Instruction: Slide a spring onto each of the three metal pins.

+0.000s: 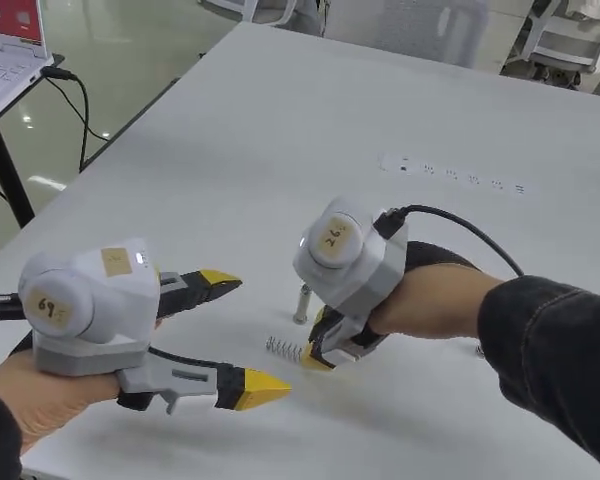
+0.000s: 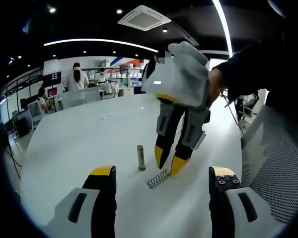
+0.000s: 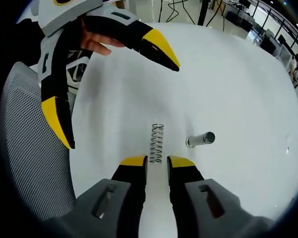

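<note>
On the white tabletop (image 1: 280, 150) we find a small coiled metal spring (image 1: 283, 349) lying flat, with a short metal pin (image 1: 302, 303) standing upright just behind it, near but not touching. The right tongs (image 1: 315, 355) come down at the spring's right end, their tips narrowly parted on either side of it. The left tongs (image 1: 258, 333) hang to the left of both, spread wide and pointing towards them. An open laptop (image 1: 5, 50) sits beyond the tabletop's far left edge.

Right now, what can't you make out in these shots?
Head view: the body of the right gripper hides its tips, so contact with the spring is unclear.
Right gripper view: the spring's near end lies between the jaws; touching or not, cannot tell.
Head view: the sleeve covers the table beside it.
Head view: marks on the table's far side, too small to read.
</note>
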